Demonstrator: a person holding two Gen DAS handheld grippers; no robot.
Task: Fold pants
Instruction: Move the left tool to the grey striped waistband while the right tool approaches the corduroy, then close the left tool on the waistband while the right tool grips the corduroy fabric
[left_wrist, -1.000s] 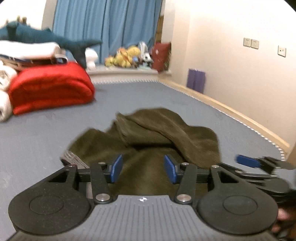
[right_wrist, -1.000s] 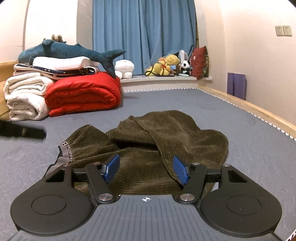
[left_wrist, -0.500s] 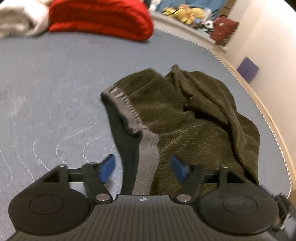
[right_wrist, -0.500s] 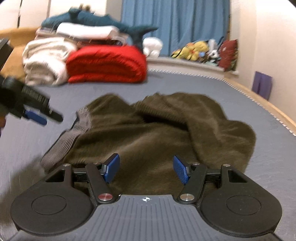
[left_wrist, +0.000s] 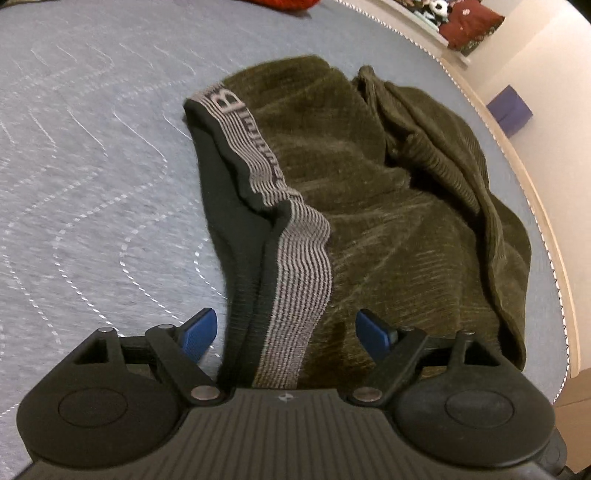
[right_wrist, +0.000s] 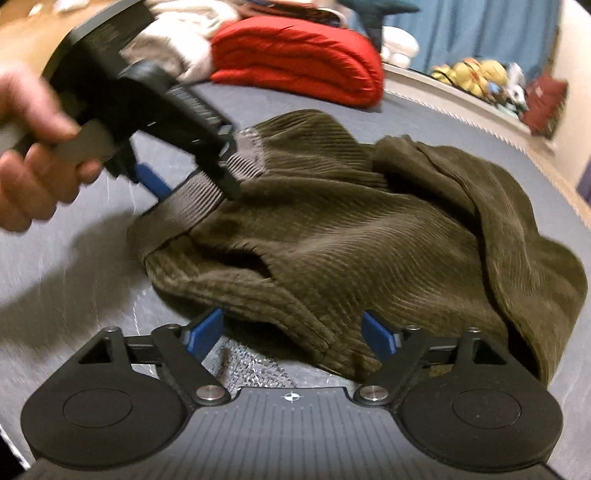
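Observation:
Olive-green corduroy pants (left_wrist: 388, 221) lie crumpled on a grey-blue quilted mattress (left_wrist: 92, 166). Their grey striped waistband (left_wrist: 295, 266) runs toward my left gripper (left_wrist: 286, 332), which is open and tilted down, the band lying between its blue pads without touching them. In the right wrist view the same left gripper (right_wrist: 192, 188) straddles the waistband (right_wrist: 207, 195), held by a hand (right_wrist: 29, 147). My right gripper (right_wrist: 291, 332) is over the near edge of the pants (right_wrist: 351, 240). Its jaws are opening, with a fold of cloth between them but not pinched.
A red folded quilt (right_wrist: 295, 59) and white blankets (right_wrist: 184, 22) sit at the back left of the mattress. Stuffed toys (right_wrist: 469, 74) and a dark red cushion (left_wrist: 469, 26) line the far ledge. The wooden bed edge (left_wrist: 535, 206) and a purple box (left_wrist: 509, 110) are on the right.
Both grippers tipped downward and came closer to the pants. The left one moved over the waistband and spread its jaws wider. The right jaws widened too, and the left gripper entered the right view.

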